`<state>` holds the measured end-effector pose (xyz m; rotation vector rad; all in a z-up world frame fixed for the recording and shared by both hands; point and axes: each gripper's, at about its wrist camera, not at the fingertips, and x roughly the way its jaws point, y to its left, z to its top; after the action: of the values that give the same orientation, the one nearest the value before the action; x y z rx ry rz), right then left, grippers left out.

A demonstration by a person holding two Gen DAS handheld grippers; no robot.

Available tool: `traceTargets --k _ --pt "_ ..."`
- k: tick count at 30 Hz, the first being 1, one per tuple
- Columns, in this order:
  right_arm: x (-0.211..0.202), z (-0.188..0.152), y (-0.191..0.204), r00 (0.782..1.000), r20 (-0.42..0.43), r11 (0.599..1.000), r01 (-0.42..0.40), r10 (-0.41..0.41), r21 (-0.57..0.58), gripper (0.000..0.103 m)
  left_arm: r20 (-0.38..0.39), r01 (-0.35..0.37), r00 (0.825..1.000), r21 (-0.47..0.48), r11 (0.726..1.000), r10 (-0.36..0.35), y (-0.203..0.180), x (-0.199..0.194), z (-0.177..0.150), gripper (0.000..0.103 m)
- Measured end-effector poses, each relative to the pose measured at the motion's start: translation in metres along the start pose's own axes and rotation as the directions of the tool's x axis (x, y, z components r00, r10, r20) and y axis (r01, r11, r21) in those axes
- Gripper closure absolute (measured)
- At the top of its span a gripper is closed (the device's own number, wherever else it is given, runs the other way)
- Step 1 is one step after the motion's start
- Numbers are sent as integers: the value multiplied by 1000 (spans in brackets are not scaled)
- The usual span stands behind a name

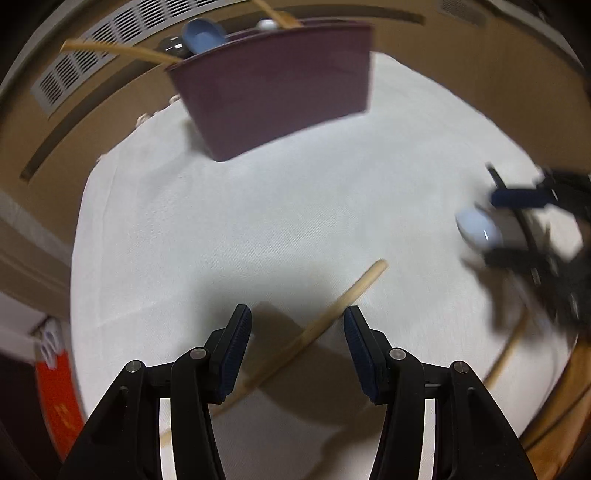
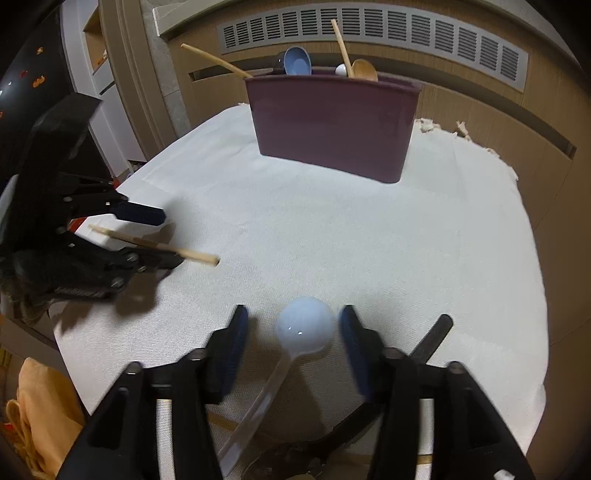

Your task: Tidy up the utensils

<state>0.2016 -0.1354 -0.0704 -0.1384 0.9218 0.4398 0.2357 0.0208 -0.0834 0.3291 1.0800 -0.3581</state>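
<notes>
A maroon utensil bin (image 1: pixel 280 92) (image 2: pixel 332 125) stands at the far side of the white cloth, with a blue spoon (image 2: pixel 297 61), wooden spoons and a wooden stick poking out of it. My left gripper (image 1: pixel 297 312) (image 2: pixel 162 236) is open, and a wooden stick (image 1: pixel 332 310) (image 2: pixel 192 254) runs diagonally between its fingers without being pressed. My right gripper (image 2: pixel 294 310) (image 1: pixel 517 229) is open around the bowl of a pale white ladle (image 2: pixel 306 328) (image 1: pixel 478 225), whose handle runs back under the jaws. The pads stand just clear of the bowl.
A black utensil handle (image 2: pixel 432 339) lies by the right finger. Another wooden stick (image 1: pixel 506 354) lies near the cloth's edge. The white cloth (image 2: pixel 332 236) covers a wooden table. A wall with a vent grille (image 2: pixel 369 27) rises behind the bin. An orange cloth (image 2: pixel 40 406) sits at lower left.
</notes>
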Motion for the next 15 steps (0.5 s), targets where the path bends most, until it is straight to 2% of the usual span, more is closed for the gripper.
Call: traceTargets --k 4,6,9,10,13,15 --pt "-5 -1 1 1000 13 1000 17 -17 -16 39 24 -32 999 -77 997 34 12 8 9 50" --pt "-4 -1 1 1000 8 1000 21 -21 -16 37 20 -12 1000 -94 996 14 15 9 9 54" --pt "-4 -2 -2 999 8 999 39 -39 -7 23 -2 50 999 -54 997 -50 11 6 5 58" --pt "-4 -2 -4 999 11 999 41 -41 -1 23 -8 78 997 -26 997 -78 6 4 3 58" --pt "-4 -2 -6 999 16 1000 27 -28 16 21 -23 98 995 -4 995 -98 3 2 1 58" --pt "-3 -2 -6 999 17 999 29 -29 21 15 -33 109 993 -18 994 -110 2 0 3 59"
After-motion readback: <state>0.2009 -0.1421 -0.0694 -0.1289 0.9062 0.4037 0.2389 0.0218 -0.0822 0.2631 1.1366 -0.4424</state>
